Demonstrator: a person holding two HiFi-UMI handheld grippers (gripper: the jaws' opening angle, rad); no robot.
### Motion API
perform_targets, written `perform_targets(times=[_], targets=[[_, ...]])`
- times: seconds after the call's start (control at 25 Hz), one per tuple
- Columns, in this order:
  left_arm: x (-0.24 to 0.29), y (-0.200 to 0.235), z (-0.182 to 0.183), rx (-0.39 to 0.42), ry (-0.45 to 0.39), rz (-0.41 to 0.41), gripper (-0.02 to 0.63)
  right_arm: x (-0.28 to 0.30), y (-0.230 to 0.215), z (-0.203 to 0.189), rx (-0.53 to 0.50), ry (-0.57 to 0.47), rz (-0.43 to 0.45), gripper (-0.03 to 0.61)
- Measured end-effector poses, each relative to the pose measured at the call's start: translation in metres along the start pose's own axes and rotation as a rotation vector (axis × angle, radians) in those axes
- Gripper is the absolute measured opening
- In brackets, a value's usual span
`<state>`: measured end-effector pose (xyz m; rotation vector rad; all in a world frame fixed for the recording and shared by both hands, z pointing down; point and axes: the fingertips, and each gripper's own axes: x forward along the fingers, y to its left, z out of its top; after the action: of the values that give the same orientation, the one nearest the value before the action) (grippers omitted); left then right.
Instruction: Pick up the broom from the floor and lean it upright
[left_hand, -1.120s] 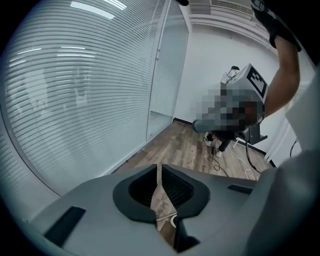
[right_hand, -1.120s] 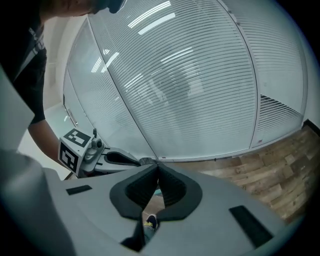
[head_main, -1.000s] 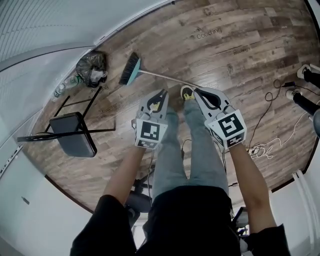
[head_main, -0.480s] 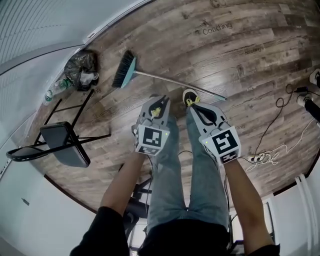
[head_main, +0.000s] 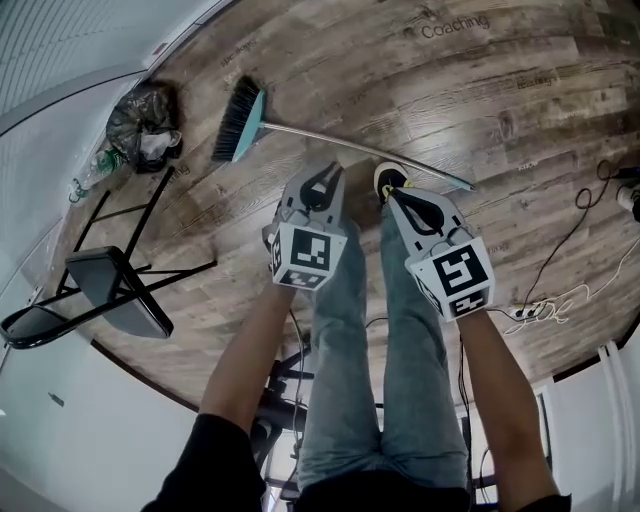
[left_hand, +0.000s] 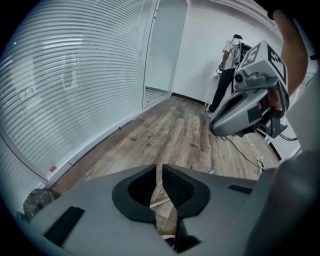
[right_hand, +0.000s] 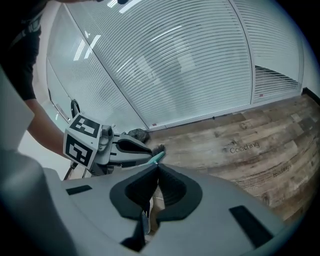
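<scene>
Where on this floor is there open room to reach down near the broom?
The widest bare floor lies beyond the broom handle. A smaller bare strip sits between the broom head and the chair. It is crowded by the trash bag and among the cables on the right.

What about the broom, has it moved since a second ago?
No. The broom lies with its head as near the bag as before; only the view shifted.
</scene>
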<state>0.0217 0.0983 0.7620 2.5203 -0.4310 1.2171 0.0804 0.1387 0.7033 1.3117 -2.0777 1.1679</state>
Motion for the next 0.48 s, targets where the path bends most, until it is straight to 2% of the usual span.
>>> perform_targets(times=[0.08,0.16,0.48], targets=[[0.017,0.003,-0.02,-0.015,0.014,-0.008,0.043,0.016,-0.006,-0.013,-0.001,0.005,0.001,0.02],[0.035,0.003,-0.041,-0.024,0.037,-0.028,0.131,0.029,-0.011,-0.024,0.011,0.011,0.0,0.02],[0.096,0.007,-0.119,0.018,0.101,-0.049,0.14,0.074,-0.032,-0.079,0.029,0.041,0.003,0.02]])
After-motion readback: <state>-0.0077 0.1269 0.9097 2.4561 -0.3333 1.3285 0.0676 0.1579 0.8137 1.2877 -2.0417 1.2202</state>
